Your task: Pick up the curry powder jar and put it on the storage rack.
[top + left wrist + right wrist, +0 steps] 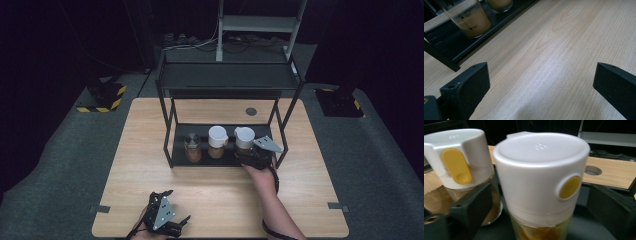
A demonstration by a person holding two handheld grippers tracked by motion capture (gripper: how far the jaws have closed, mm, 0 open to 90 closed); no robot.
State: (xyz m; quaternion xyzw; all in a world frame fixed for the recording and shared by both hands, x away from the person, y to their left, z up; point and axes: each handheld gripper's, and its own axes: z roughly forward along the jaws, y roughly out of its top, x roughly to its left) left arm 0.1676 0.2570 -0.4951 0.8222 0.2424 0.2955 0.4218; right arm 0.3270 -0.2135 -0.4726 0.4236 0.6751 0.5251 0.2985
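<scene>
1. Pale wood-grain table [145, 150] carries a black two-tier metal rack [227, 80], whose lower shelf holds three spice jars in a row.
2. At the right end of that row stands a white-capped glass jar [244, 138] with a yellow button on its cap, seen close up in the right gripper view [541, 182] with amber contents below the cap.
3. Behind this jar sits the right gripper [256, 155], its black jaws spread to either side of the jar, neither pad pressing on the glass.
4. A second white-capped jar [217, 140] stands just beside it in the middle, and a steel-capped jar [193, 147] at the left end.
5. Near the table's front edge rests the left gripper [167, 220], jaws wide apart over bare wood with nothing between them.
</scene>
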